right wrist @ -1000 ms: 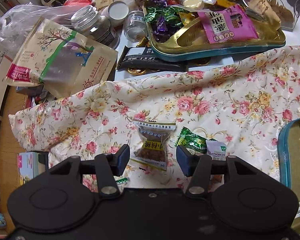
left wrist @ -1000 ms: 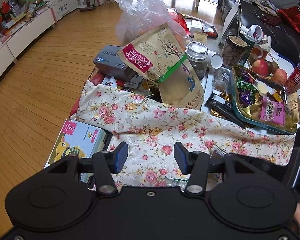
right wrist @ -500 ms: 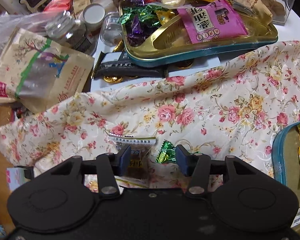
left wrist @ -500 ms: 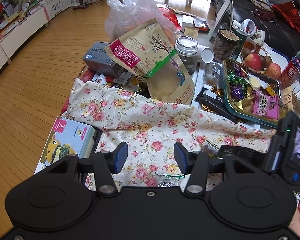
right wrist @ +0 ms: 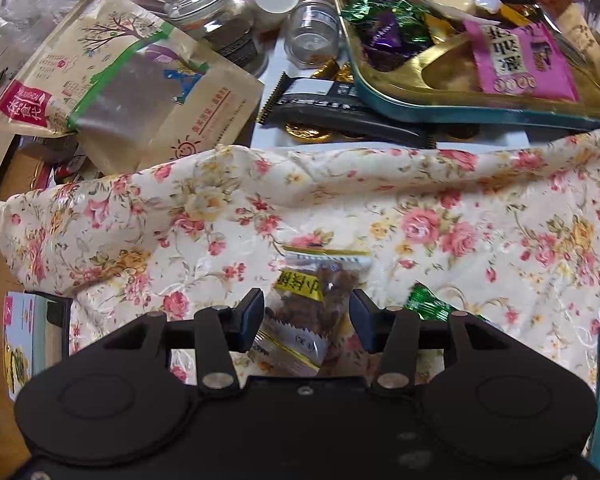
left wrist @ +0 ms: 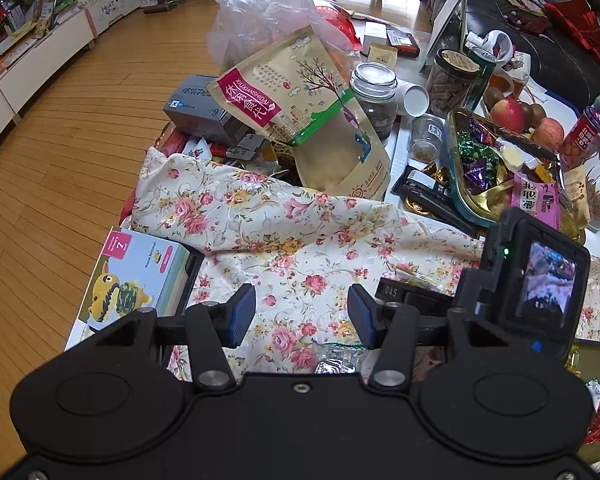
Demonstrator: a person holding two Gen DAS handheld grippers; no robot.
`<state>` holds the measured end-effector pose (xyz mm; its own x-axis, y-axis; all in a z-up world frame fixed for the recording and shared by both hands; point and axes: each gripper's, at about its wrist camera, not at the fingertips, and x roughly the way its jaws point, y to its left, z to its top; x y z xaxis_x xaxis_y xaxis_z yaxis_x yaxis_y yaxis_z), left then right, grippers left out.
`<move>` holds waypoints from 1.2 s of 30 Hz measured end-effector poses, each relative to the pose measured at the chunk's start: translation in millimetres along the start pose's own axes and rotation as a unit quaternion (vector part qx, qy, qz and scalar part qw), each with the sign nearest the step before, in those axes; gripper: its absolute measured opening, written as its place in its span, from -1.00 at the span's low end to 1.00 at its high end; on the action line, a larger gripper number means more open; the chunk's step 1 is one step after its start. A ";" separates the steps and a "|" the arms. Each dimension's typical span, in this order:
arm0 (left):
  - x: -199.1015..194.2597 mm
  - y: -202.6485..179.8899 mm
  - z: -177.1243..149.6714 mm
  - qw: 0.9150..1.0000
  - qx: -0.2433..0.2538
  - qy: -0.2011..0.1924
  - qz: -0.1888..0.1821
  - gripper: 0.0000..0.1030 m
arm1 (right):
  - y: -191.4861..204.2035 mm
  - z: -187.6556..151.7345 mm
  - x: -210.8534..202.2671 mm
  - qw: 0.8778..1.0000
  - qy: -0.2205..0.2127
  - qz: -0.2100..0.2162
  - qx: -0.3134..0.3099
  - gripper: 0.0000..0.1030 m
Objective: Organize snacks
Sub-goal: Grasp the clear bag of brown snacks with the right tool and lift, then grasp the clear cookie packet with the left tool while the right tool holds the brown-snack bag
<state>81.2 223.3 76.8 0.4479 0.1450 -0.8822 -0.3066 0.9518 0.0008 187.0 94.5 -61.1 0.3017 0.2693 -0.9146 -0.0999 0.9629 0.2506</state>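
One floral cloth [right wrist: 440, 208] covers the bench, one gold tray [right wrist: 440, 92] of sweets behind it. On the cloth: one brown snack packet [right wrist: 320, 280] between the right hand-held gripper's [right wrist: 306, 318] just-narrowed, untouching jaws, one green candy [right wrist: 424, 306] beside it. Left hand-held gripper [left wrist: 302, 314] gapes, empty.

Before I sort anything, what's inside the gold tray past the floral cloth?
The gold tray holds green and purple wrapped candies and a pink packet. Whatever lies beneath them is covered.
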 end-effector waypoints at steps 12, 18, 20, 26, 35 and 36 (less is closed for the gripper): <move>6.5 4.0 -1.0 1.000 -0.003 0.012 -0.003 0.12 | 2.8 4.2 27.5 1.000 0.023 -0.014 -0.002 0.03; 7.8 0.9 -4.3 1.000 0.009 0.009 0.005 0.12 | 5.6 -2.1 25.7 0.999 0.010 -0.028 -0.040 -0.19; 9.4 0.9 -5.5 1.000 0.011 0.010 0.010 0.12 | 3.4 -2.7 20.6 0.999 0.005 -0.030 -0.045 -0.24; 14.7 -2.3 -8.3 0.999 0.019 0.014 0.023 0.12 | -6.4 -0.3 -8.4 0.999 -0.007 -0.013 -0.046 -0.25; 22.2 -10.3 -16.8 0.998 0.046 0.018 0.027 0.12 | -24.1 -7.9 -59.7 0.998 -0.024 -0.006 -0.054 -0.25; 23.9 -10.2 -18.0 0.998 0.046 0.023 0.023 0.12 | -26.9 -8.8 -64.9 0.998 -0.024 -0.006 -0.052 -0.25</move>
<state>79.9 212.2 47.3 0.3959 0.1796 -0.9006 -0.2464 0.9655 0.0842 161.7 50.9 -11.3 0.3490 0.2602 -0.9003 -0.1926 0.9601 0.2028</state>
